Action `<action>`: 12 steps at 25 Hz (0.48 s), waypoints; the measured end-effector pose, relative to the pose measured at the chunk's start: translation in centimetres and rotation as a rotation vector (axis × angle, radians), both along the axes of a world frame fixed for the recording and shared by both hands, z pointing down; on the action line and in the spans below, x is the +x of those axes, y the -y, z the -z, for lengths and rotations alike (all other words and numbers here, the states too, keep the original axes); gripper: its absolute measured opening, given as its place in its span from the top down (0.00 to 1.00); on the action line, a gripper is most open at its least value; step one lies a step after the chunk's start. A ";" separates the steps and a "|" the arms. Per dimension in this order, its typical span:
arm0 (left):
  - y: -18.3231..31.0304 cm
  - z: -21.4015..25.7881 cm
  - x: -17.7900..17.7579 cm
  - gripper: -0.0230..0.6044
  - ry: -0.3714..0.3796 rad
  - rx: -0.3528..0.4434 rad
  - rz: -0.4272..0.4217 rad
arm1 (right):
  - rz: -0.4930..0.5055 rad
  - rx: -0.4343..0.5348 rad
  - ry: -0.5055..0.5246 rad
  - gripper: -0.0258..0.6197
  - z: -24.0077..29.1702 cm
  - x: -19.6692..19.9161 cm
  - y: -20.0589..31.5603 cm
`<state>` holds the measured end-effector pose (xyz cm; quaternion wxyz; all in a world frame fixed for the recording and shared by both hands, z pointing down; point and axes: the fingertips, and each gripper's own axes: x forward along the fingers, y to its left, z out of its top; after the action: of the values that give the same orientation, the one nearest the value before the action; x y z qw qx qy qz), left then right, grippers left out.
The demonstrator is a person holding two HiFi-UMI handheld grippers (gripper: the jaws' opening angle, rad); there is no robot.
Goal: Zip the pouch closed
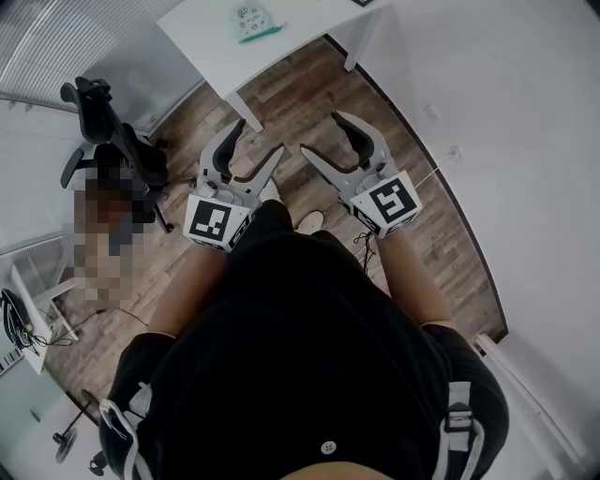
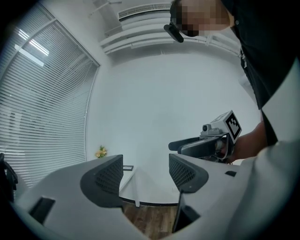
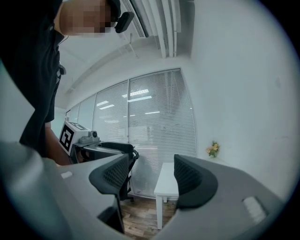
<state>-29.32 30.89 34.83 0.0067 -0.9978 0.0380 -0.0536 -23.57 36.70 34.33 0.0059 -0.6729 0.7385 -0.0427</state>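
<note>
Head view, left gripper: we are holding the left gripper [image 1: 257, 141] out in front of our waist, above the wooden floor [image 1: 309, 84], and its jaws are standing spread with nothing between them
Head view, right gripper: the right gripper [image 1: 323, 134] is hanging just beside the left one at about the same height, its jaws also gaping wide and empty
Head view, pouch: the pouch [image 1: 255, 21], pale with a teal edge, is lying on the white desk [image 1: 202, 42] at the top of the picture, well apart from both grippers; we cannot tell whether its zip is done up
Head view, surroundings: a black office chair [image 1: 103, 131] is standing to the left of the desk, near the window blinds [image 1: 56, 42]
Left gripper view, jaws: the two dark ribbed pads [image 2: 108, 178] are standing apart, and through the gap we are seeing only a stretch of the desk and the floor further off
Left gripper view, other things: the right gripper is showing at the right with its marker cube [image 2: 233, 124] uppermost, and a small bunch of flowers [image 2: 101, 151] is sitting far back near the wall
Right gripper view, jaws: these are spread as well, gripping nothing, with the end of the desk and one of its legs showing between them
Right gripper view, other things: the left gripper is reaching in from the left, in front of the office chair and the window blinds, and the flowers are showing at the right
</note>
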 end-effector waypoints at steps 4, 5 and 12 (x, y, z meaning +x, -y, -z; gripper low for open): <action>1.1 -0.1 1.2 0.48 0.001 0.000 -0.013 | -0.004 -0.005 0.005 0.49 -0.4 1.0 1.2; 1.5 -0.3 1.5 0.48 -0.002 -0.001 -0.013 | -0.006 -0.007 0.003 0.49 -0.4 1.3 1.7; 4.9 -0.7 5.3 0.49 -0.009 -0.005 -0.020 | -0.014 -0.025 -0.010 0.49 -0.4 4.8 5.0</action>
<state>-24.03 25.96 35.51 0.0044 -0.9984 0.0279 -0.0494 -18.82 31.70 34.74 -0.0058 -0.6782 0.7332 -0.0487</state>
